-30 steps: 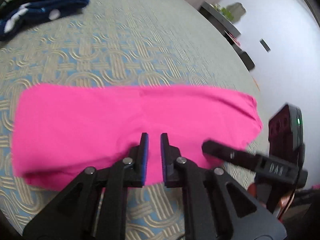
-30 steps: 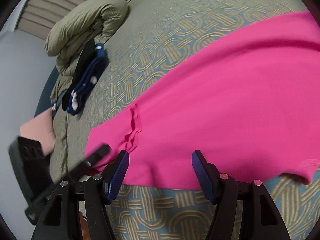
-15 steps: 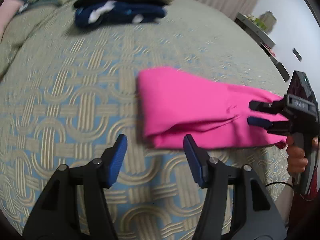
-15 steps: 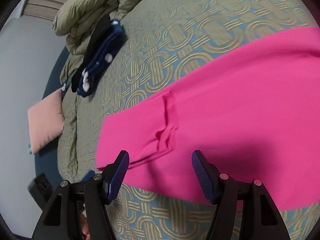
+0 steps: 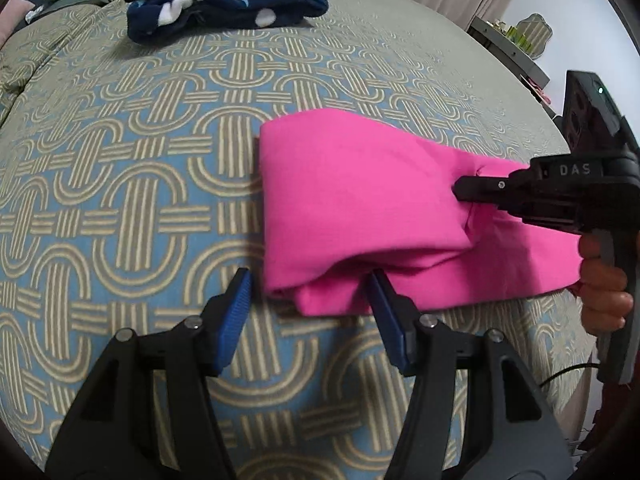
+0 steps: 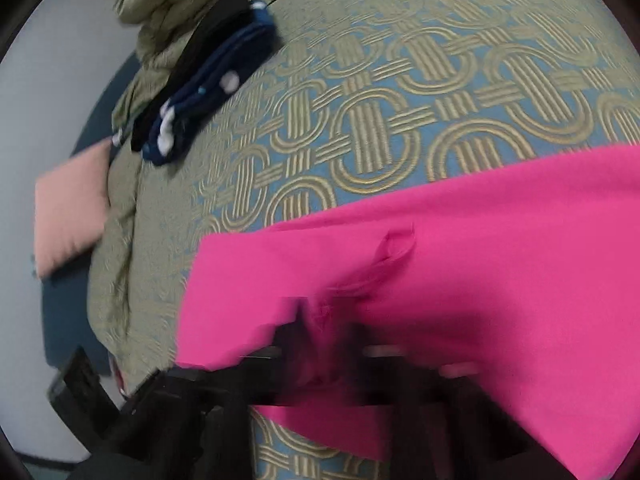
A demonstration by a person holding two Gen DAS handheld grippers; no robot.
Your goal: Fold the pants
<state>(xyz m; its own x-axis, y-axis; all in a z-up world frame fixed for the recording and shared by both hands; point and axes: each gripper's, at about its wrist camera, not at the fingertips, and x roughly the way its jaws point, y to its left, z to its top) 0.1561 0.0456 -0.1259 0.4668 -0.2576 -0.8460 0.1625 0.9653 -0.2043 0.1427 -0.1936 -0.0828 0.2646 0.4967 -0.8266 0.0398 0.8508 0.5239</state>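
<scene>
Pants [image 5: 360,208]: pink, folded into a band, lying on the patterned bedspread [image 5: 120,200]. The fold edge faces away from the right gripper; the far end runs out of frame behind it.

Left gripper [image 5: 310,312]: released, blue pads [image 5: 236,312] spread, nothing between them. Hovers at the near edge of the pants, one finger over the cloth, one over bare bedspread.

Right gripper [image 5: 460,192]: clenched on a pinch of the pants, cloth puckering at its tip. A hand [image 5: 604,292] holds its handle, partly cut off. Its own view is blurred; the fingers there are a dark smear under pink cloth [image 6: 440,280].

Clothes stack [image 5: 224,4]: navy with white dots under black, well beyond the pants.

Pillow [image 6: 68,208]: peach, beyond the bedspread's edge, blurred.

Shelf [image 5: 512,48]: past the pants, contents too small to tell.
</scene>
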